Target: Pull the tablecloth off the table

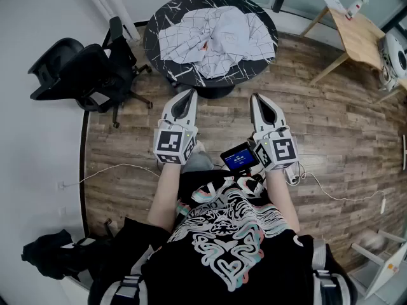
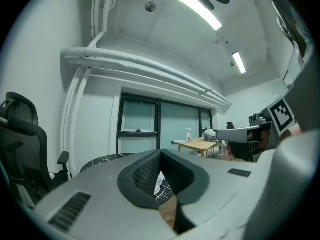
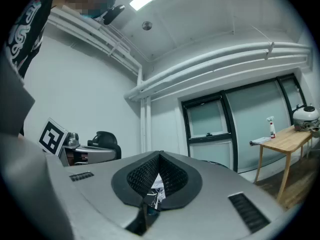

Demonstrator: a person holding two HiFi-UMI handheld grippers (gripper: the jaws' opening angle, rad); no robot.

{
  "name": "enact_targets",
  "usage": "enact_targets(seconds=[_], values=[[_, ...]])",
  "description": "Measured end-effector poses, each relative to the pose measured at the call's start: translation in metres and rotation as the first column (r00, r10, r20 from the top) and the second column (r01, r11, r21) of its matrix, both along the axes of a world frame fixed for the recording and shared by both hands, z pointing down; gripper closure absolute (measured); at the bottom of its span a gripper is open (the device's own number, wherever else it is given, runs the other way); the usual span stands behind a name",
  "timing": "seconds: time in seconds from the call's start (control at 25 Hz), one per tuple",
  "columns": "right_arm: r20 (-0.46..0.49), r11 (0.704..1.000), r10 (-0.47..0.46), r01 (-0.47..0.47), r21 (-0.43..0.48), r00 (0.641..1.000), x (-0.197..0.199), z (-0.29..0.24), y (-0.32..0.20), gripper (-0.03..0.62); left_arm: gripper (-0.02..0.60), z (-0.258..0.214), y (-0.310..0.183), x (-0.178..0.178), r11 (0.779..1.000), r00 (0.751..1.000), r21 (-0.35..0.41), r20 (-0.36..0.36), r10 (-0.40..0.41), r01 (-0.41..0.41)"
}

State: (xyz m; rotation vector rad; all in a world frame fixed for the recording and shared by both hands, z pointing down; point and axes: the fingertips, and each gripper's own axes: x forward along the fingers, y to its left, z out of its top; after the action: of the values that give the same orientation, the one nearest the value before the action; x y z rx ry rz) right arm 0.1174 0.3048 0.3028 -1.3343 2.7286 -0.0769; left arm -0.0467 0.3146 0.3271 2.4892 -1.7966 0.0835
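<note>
A crumpled white tablecloth with thin grid lines lies bunched on a round black marble-pattern table at the top of the head view. My left gripper and right gripper are held side by side over the wooden floor, short of the table's near edge, both pointing at it. Each is shut with nothing between its jaws. In the left gripper view the table shows just past the closed jaws. Through the gap in the right gripper view a sliver of the cloth appears.
A black office chair stands left of the table. A wooden side table with a spray bottle is at the upper right. White cables trail across the floor. A dark bag lies at the lower left.
</note>
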Motion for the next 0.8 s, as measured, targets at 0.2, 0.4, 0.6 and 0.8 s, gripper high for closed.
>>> enact_targets(seconds=[0.2,0.4,0.6,0.8], values=[[-0.013,1.000,-0.005,0.005,0.009,1.000,0.005,0.000,0.003,0.580,0.554,0.000,0.002,0.007,1.000,1.000,0.003,0.002,-0.003,0.003],[-0.013,1.000,-0.008,0.008,0.005,1.000,0.008,0.002,0.006,0.580,0.554,-0.001,0.005,0.009,1.000,1.000,0.006,-0.001,-0.018,0.018],[-0.017,1.000,-0.003,0.003,0.004,1.000,0.016,0.005,0.011,0.580,0.554,-0.002,0.008,0.014,1.000,1.000,0.011,0.025,-0.019,0.018],[-0.009,1.000,-0.005,0.005,-0.012,1.000,0.027,0.005,0.011,0.580,0.554,-0.006,0.006,0.002,0.998,0.996,0.004,0.051,-0.068,0.068]])
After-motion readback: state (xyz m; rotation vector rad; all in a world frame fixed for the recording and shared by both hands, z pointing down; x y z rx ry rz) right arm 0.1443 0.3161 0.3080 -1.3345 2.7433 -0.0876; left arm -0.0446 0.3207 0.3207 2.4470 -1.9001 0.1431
